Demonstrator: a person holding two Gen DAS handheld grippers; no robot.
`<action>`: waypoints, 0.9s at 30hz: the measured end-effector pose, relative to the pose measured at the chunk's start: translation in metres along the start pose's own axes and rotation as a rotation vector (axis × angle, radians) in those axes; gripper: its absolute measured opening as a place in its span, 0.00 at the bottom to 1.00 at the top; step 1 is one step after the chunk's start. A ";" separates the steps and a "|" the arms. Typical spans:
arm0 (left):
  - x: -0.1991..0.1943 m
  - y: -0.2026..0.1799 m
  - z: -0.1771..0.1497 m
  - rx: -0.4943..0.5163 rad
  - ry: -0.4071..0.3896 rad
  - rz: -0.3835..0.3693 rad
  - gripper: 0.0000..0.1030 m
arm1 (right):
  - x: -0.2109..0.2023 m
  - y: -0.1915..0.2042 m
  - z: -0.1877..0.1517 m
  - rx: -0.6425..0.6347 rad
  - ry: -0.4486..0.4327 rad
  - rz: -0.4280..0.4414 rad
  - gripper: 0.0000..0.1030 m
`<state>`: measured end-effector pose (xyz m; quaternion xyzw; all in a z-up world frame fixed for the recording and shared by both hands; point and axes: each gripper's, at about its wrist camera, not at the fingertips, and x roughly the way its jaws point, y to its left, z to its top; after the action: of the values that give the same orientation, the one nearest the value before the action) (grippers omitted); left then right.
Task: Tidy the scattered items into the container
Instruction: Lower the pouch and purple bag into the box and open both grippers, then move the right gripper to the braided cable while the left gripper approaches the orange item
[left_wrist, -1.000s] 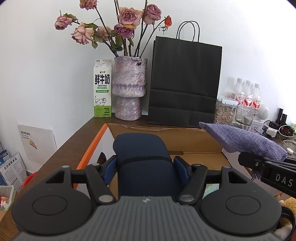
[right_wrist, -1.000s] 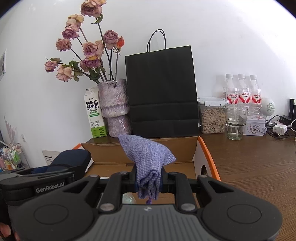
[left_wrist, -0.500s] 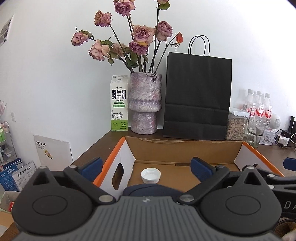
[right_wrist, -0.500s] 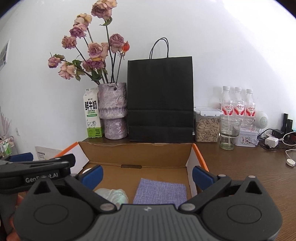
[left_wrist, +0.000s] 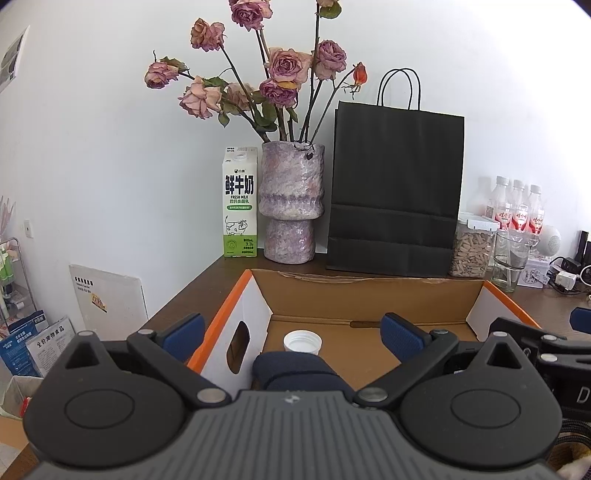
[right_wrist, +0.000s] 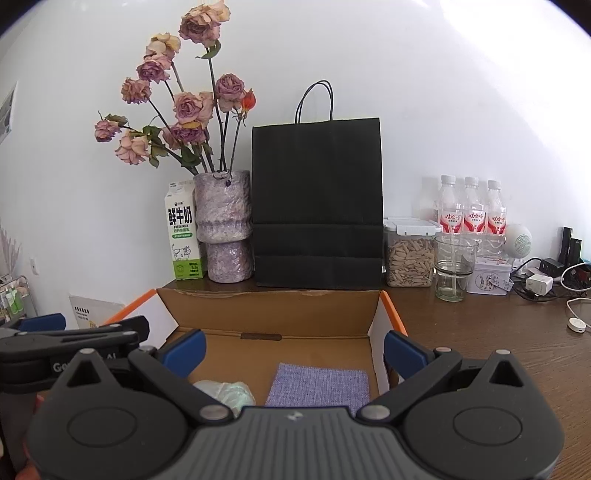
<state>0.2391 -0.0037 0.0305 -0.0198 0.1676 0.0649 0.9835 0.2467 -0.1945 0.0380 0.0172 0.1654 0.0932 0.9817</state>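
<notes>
Both the left claw (left_wrist: 291, 334) and the right claw (right_wrist: 293, 349) stood fully open, gripping nothing. In the open orange-edged cardboard box (right_wrist: 273, 306) lay a dark navy padded case (left_wrist: 295, 371), a white round cap (left_wrist: 302, 340), a flat lilac woven cloth (right_wrist: 319, 386) and what appeared to be pale green crumpled plastic (right_wrist: 227, 393).

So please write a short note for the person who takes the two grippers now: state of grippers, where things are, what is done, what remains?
Left gripper: open, empty, above the cardboard box.
Right gripper: open, empty, above the same box.
In the box: dark blue pouch, white cap, purple cloth, pale green item.
Done: these four are inside.
Left: no other scattered item shows in these views; check the table around the box.
</notes>
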 end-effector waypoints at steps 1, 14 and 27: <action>-0.002 0.000 0.001 0.003 0.001 0.001 1.00 | -0.002 0.000 0.001 -0.001 -0.004 0.000 1.00; -0.046 0.012 0.010 0.028 -0.009 0.029 1.00 | -0.045 -0.001 0.013 -0.036 -0.031 -0.010 1.00; -0.099 0.041 -0.012 0.055 0.013 0.047 1.00 | -0.106 -0.021 -0.011 -0.071 -0.003 -0.042 1.00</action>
<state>0.1370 0.0244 0.0511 0.0109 0.1761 0.0830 0.9808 0.1481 -0.2352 0.0607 -0.0207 0.1607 0.0786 0.9837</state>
